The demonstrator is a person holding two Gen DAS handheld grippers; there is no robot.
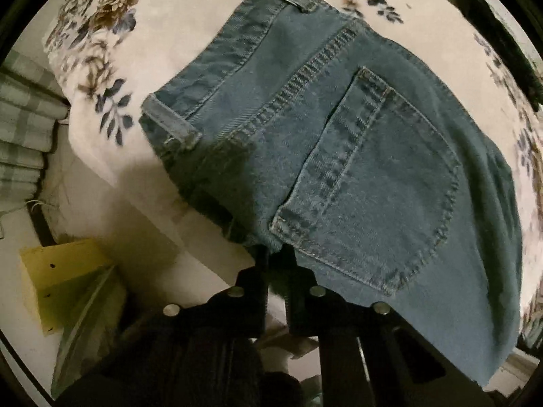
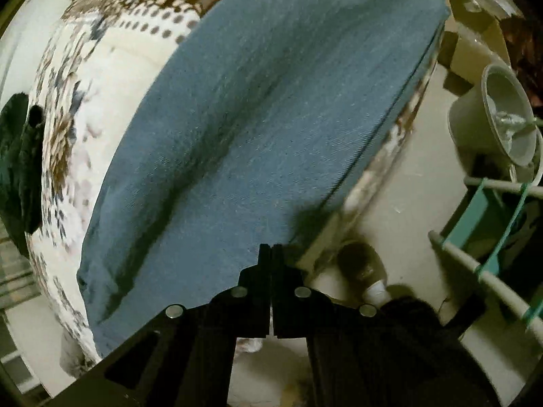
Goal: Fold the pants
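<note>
Blue denim pants (image 1: 339, 142) lie on a floral bedspread (image 1: 101, 34). The left wrist view shows the waistband, belt loops and a back pocket (image 1: 376, 183). My left gripper (image 1: 276, 254) is shut on the edge of the pants near the pocket's lower corner. The right wrist view shows a plain leg of the pants (image 2: 271, 118) stretched along the bed edge. My right gripper (image 2: 272, 249) is shut on the near edge of that leg.
A yellow box (image 1: 57, 278) stands on the floor left of the bed. Plaid cloth (image 1: 23, 129) hangs at the far left. In the right wrist view a pale bucket (image 2: 502, 115), a teal rack (image 2: 492, 210) and a dark garment (image 2: 20, 156) are nearby.
</note>
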